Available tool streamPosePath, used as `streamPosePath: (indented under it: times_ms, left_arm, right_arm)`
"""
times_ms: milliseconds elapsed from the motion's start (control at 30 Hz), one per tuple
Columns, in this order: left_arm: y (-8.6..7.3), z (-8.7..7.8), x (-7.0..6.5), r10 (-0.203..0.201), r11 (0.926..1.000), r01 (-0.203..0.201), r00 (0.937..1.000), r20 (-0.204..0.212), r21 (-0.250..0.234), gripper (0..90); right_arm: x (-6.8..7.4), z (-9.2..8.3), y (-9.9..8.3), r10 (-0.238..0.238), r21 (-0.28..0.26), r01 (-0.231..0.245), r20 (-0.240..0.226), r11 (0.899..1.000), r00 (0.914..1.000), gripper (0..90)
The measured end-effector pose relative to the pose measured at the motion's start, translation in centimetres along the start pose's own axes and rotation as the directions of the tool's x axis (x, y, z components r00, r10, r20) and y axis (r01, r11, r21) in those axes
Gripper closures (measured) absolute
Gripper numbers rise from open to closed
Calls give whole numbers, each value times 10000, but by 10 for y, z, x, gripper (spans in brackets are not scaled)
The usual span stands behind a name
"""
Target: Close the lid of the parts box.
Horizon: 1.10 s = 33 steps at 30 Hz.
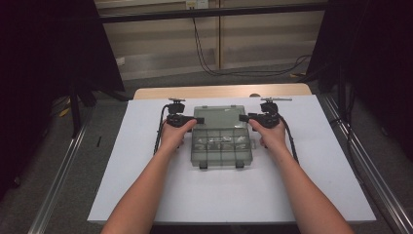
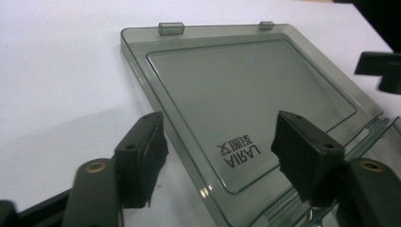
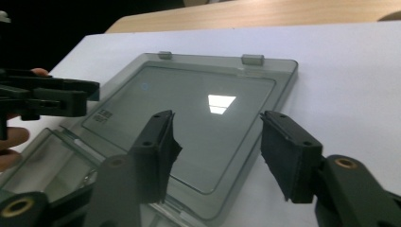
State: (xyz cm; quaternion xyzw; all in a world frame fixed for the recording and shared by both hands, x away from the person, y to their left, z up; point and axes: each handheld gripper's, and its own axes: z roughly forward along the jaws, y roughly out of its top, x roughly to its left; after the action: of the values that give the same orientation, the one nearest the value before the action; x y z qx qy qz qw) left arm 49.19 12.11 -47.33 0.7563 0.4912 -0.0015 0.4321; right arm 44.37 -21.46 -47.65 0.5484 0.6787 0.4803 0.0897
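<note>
two bare forearms reach in from the bottom edge of the high view, each hand carrying a hand-held gripper toward a smoky, see-through plastic organizer box [image 1: 220, 146] that lies open in the middle of a white sheet [image 1: 146, 185] covering the tabletop [image 1: 224, 91]. the box's tray, split into small compartments, sits nearer the person, with 2 dark latches on its near edge; what lies in the compartments is too small to make out. its lid [image 1: 219, 117] lies folded back flat on the sheet on the far side. the left hand-held gripper [image 1: 187, 120] sits at the lid's left edge, the right hand-held gripper [image 1: 248, 118] at its right edge. in the left gripper view the 2 black jaws straddle that lid edge, partway apart, pads not pressing on it. in the right gripper view the jaws likewise stand partway apart over the opposite lid edge, with a gap on both sides.
</note>
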Motion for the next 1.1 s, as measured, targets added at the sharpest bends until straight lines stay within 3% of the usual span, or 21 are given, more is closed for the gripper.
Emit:
streamPosePath:
  times_ms: [167,233,367,467,533,767,833,867,933,1000,1100]
  left_arm:
    - [-1,0,3,-265,9996,264,9996,-43,-37,440]
    - [-1,1,5,-367,9991,367,9993,29,-206,456]
    - [-3,2,7,-515,9987,515,9987,64,-4,466]
    - [-5,4,8,-720,9974,720,9972,195,-10,467]
    - [-7,5,10,-618,9981,617,9979,186,59,463]
    - [-9,5,12,-1191,9929,1191,9913,557,21,476]
    - [-10,5,13,-984,9951,981,9914,868,77,522]
    - [-10,5,13,-980,9952,982,9912,887,26,527]
    - [-9,2,11,-816,9958,844,9940,728,-357,570]
    - [-7,-2,11,-927,9930,979,9928,762,-664,624]
    - [-5,-10,7,-582,9931,650,9958,702,-980,677]
  right_arm:
    - [-7,5,-4,460,143,-463,205,9988,9987,562]
    - [-8,7,-6,450,231,-456,245,9987,9987,568]
    - [-9,11,-8,530,400,-540,277,9977,9982,578]
    - [-10,12,-9,606,545,-613,141,9966,9981,580]
    - [-10,13,-9,822,562,-820,-18,9950,9966,565]
    - [-13,15,-11,1358,878,-1325,-326,9873,9902,513]
    - [-14,15,-11,1483,905,-1439,-439,9854,9880,523]
    - [-13,16,-11,1683,1016,-1603,-762,9818,9828,521]
    - [-11,16,-11,1394,850,-1334,-686,9874,9879,544]
    - [-8,12,-8,1201,532,-1173,-524,9917,9914,607]
    - [-5,3,-3,703,228,-694,-421,9973,9966,683]
